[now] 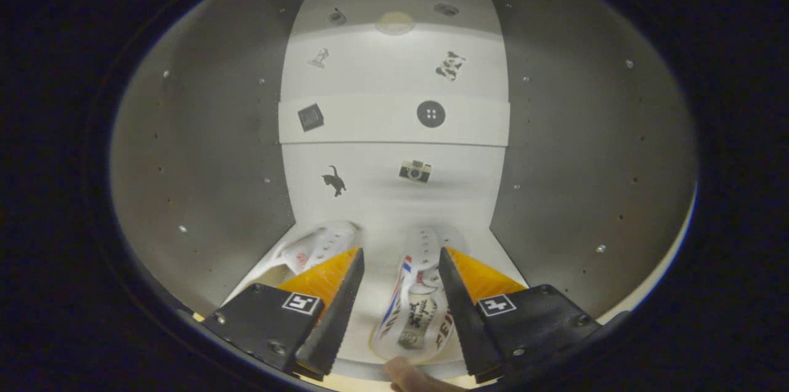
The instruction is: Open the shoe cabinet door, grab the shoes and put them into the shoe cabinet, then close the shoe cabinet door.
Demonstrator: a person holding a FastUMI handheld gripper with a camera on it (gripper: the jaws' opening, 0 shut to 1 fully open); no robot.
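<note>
I am looking into the open shoe cabinet (209, 151), which has grey side walls and a white back panel. Two white shoes lie on its white floor. One white shoe (412, 312), with red and blue stripes and printed lettering, lies between my fingers, close against the right one. The other white shoe (320, 243) lies further left, just beyond the left finger and partly hidden by it. My gripper (400, 251) is open, with a gap between the left finger and the striped shoe.
The back panel (394, 65) carries small stickers, and a white cross strip (370, 122) runs across it at mid height. Rows of peg holes dot both side walls (585, 151). A person's fingertip (407, 375) shows below the fingers at the cabinet's front edge.
</note>
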